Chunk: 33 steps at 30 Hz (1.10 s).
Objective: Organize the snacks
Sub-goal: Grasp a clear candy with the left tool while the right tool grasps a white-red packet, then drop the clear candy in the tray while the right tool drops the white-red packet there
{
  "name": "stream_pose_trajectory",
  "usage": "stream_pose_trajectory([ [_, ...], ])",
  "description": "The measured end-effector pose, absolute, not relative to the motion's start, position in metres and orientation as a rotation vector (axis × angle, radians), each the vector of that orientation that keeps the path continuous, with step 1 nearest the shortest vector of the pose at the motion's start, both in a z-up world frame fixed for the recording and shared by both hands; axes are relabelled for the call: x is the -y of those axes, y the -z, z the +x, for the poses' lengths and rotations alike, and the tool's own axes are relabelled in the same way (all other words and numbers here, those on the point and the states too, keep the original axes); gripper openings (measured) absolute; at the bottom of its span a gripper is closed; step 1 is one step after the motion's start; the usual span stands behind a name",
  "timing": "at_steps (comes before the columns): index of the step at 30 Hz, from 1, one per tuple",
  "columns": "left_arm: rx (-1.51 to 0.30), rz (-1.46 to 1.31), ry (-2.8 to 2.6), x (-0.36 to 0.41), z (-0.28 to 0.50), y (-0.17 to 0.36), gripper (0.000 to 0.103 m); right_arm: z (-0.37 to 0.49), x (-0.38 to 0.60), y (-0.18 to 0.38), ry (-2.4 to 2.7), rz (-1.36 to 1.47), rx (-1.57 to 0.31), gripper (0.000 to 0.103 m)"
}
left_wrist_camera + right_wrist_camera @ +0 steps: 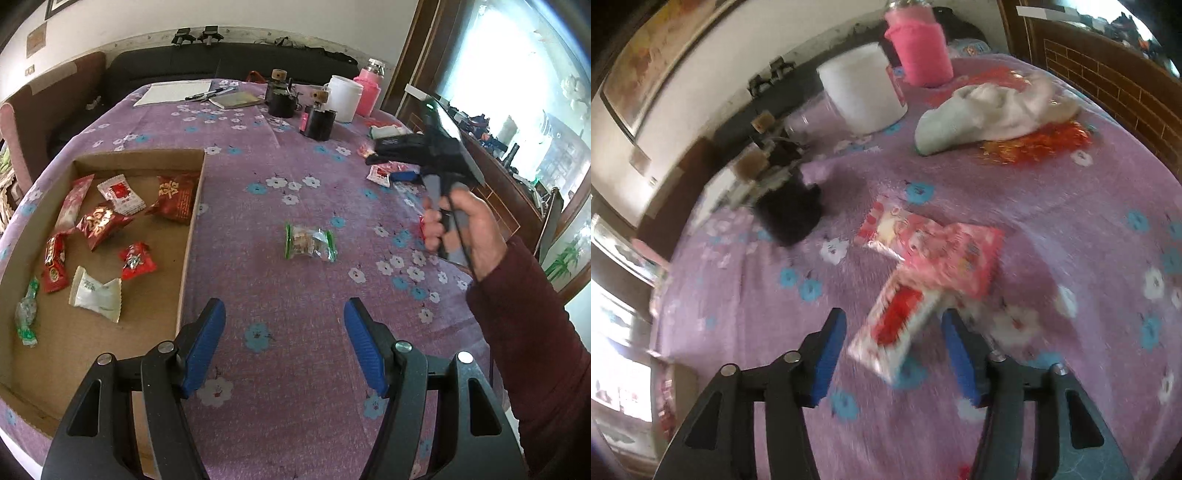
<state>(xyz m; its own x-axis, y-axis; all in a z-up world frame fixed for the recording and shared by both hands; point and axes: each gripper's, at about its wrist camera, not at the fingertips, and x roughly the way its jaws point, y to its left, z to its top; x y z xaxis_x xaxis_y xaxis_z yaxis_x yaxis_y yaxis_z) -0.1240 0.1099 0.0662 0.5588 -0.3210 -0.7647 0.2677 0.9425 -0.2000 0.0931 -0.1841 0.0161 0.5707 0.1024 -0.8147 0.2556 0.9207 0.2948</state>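
A cardboard tray (192, 221) at the left holds several wrapped snacks, mostly red, one white (96, 293). A clear green-edged snack (310, 243) lies on the purple flowered cloth ahead of my open, empty left gripper (284, 343). In the right wrist view, my right gripper (894, 350) is open above a white-and-red snack packet (899, 326) lying between its fingers. A pink packet (960, 254) lies just beyond. The right gripper's body also shows in the left wrist view (436, 162), over red-and-white snacks (380, 173).
At the table's far side stand a white tub (345, 98), a pink flask (369, 92), two dark jars (319, 122), a notebook and pens (210, 94). A white cloth (990, 110) and red tinsel (1041, 142) lie at the right. A wooden cabinet borders the right edge.
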Motion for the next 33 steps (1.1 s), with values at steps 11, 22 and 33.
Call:
stream_pose_trajectory([
  [11, -0.984, 0.066, 0.372, -0.051, -0.064, -0.048, 0.066, 0.060, 0.149, -0.014, -0.002, 0.233, -1.042, 0.023],
  [22, -0.986, 0.145, 0.300, -0.029, -0.041, -0.022, 0.044, 0.008, 0.150, -0.012, -0.141, 0.243, -0.994, 0.021],
  [33, -0.927, -0.047, 0.348, -0.071, -0.082, -0.056, 0.043, -0.011, 0.145, -0.024, -0.224, 0.277, -0.907, 0.009],
])
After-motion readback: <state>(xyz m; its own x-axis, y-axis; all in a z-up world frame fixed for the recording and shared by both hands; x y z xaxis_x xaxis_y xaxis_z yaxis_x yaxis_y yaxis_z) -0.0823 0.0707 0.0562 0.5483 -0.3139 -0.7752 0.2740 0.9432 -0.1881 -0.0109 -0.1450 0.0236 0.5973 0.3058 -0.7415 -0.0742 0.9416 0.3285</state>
